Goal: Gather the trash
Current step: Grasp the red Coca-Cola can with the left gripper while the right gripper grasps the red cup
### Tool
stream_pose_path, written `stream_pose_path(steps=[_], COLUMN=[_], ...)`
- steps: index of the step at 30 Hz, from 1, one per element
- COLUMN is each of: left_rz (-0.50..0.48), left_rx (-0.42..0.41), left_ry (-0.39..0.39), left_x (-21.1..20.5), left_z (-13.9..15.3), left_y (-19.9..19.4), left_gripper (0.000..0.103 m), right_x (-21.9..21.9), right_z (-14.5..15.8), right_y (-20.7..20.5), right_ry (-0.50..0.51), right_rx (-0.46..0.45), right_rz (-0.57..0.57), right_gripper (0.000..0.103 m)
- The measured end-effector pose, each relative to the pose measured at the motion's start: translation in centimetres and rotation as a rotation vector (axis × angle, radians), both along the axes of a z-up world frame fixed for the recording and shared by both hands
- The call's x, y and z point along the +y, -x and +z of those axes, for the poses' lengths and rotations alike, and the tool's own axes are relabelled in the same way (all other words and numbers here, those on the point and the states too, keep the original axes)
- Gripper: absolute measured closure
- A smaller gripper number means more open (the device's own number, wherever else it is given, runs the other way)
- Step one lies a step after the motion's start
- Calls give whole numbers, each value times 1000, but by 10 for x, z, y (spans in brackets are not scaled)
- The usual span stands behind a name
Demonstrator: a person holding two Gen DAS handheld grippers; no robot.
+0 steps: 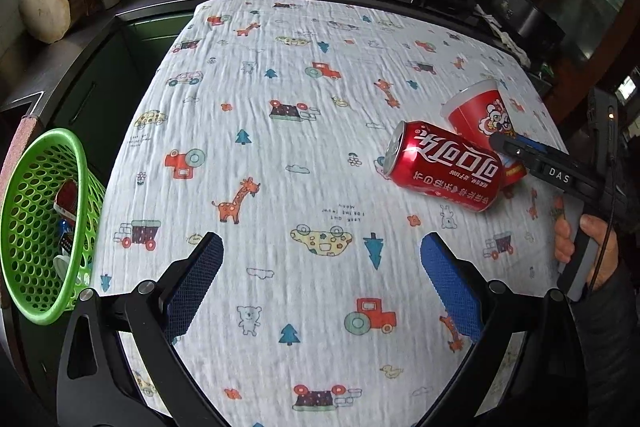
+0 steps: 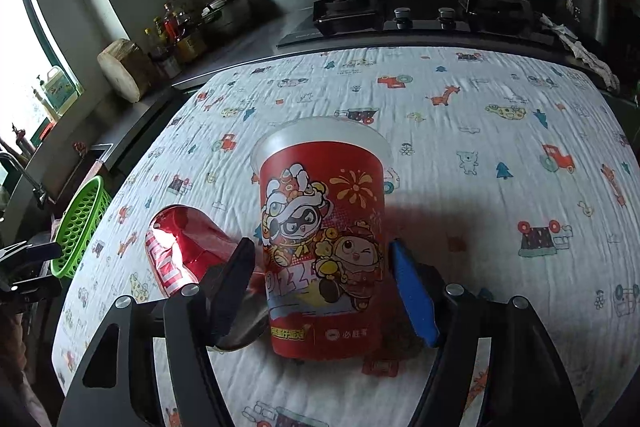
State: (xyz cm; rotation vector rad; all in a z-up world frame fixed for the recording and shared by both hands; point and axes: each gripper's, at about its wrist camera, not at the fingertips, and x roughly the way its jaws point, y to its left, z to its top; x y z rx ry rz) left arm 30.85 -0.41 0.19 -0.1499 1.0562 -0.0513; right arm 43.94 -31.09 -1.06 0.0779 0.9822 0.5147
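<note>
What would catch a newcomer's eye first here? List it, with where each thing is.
The red paper cup with cartoon figures lies on its side on the patterned cloth, between the right gripper's open fingers. Beside it lies a dented red cola can. A green perforated basket, already holding some trash, sits at the cloth's left edge, near the open, empty left gripper.

- Red can [image 1: 444,167] with white lettering
- Red cup [image 2: 322,247], cartoon lion-dance print
- Green perforated basket [image 1: 36,227]
- White tablecloth [image 1: 280,107], toy-vehicle and giraffe print
</note>
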Motion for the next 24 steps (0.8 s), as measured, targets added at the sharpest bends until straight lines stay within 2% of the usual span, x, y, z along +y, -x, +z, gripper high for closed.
stream_pose_path(steps=[6, 13, 18, 24], left_rz=[8, 23, 40, 51], left_rx=[20, 45, 70, 91], left_ry=[38, 135, 236, 287], left_x=[-6, -11, -16, -26], left_z=[-9, -21, -33, -45], left_y=[-5, -10, -14, -16], left_gripper=[5, 5, 5, 5], right_x=[-2, 1, 3, 10], right_z=[-4, -3, -3, -3], right_y=[0, 13, 27, 43], right_ry=[-15, -17, -33, -52], right_rx=[6, 11, 26, 54], right_rz=[13, 43, 57, 79], right_gripper=[39, 39, 39, 39])
